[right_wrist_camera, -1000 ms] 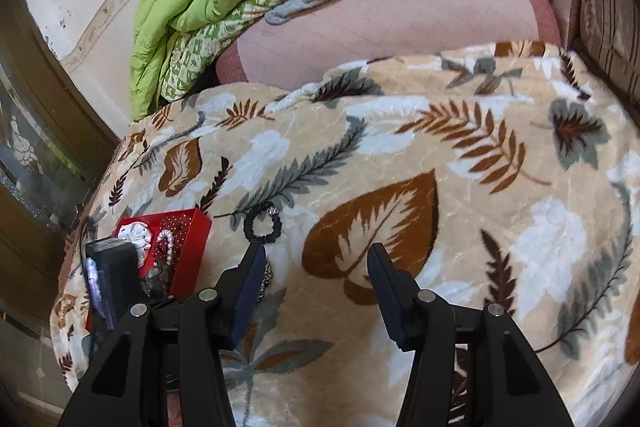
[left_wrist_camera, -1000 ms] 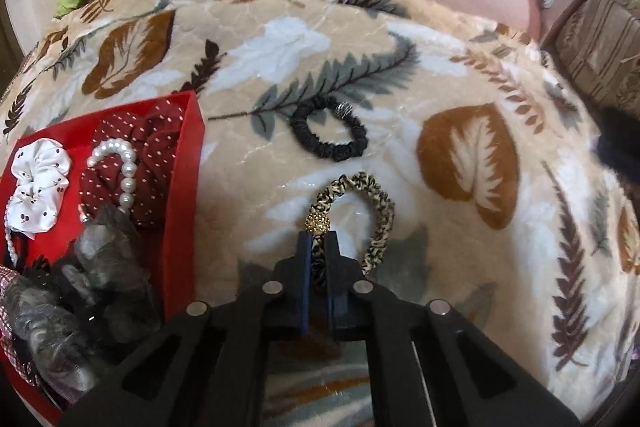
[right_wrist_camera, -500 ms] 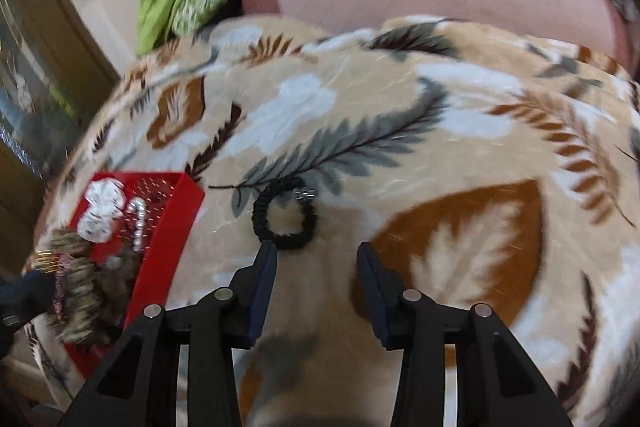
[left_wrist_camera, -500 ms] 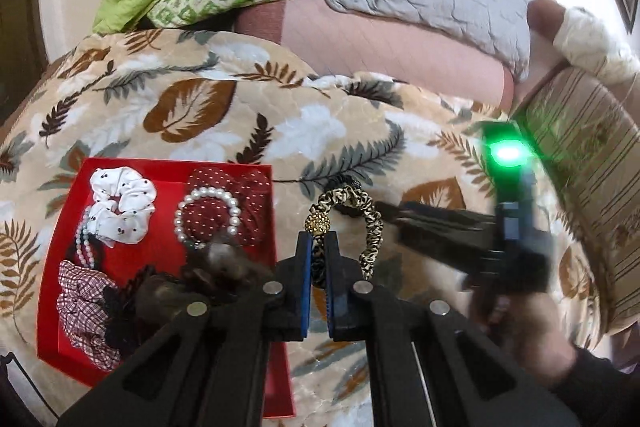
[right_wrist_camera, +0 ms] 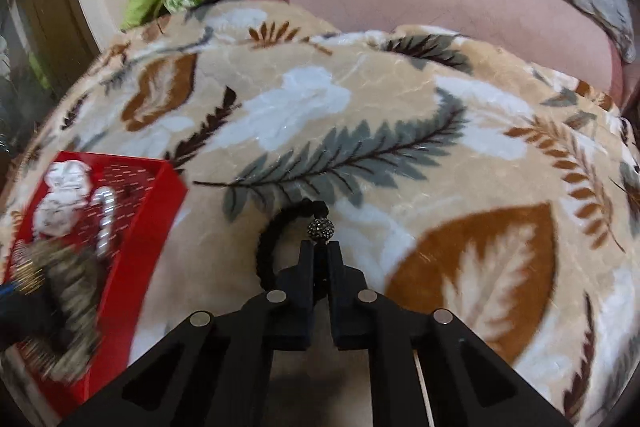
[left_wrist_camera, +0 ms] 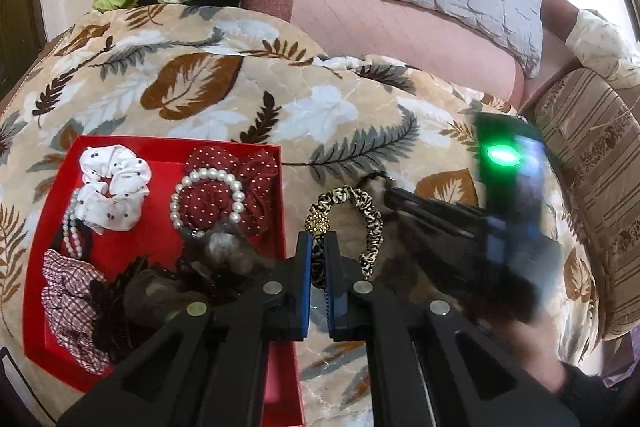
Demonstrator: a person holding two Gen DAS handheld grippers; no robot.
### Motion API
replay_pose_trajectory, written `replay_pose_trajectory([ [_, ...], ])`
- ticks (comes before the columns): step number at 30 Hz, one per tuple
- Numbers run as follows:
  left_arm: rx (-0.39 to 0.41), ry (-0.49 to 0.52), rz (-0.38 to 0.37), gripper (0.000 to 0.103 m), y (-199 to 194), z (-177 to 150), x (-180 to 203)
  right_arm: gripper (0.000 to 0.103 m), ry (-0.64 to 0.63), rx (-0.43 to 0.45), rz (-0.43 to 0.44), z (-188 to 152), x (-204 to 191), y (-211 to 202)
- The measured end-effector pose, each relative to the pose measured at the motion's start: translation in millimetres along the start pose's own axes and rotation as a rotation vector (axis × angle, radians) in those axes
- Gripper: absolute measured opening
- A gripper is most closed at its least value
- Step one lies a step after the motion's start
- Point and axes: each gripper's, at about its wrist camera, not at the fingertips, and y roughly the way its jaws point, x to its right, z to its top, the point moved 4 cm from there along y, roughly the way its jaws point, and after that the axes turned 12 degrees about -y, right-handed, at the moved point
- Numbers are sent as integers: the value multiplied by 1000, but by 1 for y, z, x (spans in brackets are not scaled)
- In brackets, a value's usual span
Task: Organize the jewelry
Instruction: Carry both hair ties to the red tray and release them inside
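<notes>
left gripper point(left_wrist_camera: 316, 251): clamped on leopard scrunchie point(left_wrist_camera: 366, 223), right of red box point(left_wrist_camera: 160, 251) | right gripper point(right_wrist_camera: 320, 259): just closed on black beaded band point(right_wrist_camera: 276, 243)

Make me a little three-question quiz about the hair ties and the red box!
1. True or false: the left gripper is shut on the leopard-print scrunchie.
2. What is the right gripper shut on? A) pearl bracelet B) black hair tie C) white scrunchie
3. Fill in: the pearl bracelet lies inside the ___ box.

Key: 1 true; 2 B; 3 red.
</notes>
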Motion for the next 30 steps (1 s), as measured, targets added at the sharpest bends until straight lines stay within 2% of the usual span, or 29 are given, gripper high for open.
replay_pose_trajectory([
  [3,-15,-14,-28,5,4,-7,1,6,26,26,27,-15,5,-32],
  [6,-29,-19,-26,5,5,-20,4,6,78,44,39,-42,9,-65],
  [10,0,-41,-36,5,-17,-45,1,6,141,81,58,-62,11,-93],
  [15,114,-43,-13,5,-66,-71,-8,6,150,130,75,-80,-4,-128],
  [20,220,-43,24,5,-136,-86,-11,6,117,209,92,-83,-28,-179],
  [22,257,-25,52,5,-164,-86,-8,6,83,250,92,-78,-39,-209],
  [30,363,0,55,5,-285,-89,23,6,-9,382,125,-67,-75,-334],
])
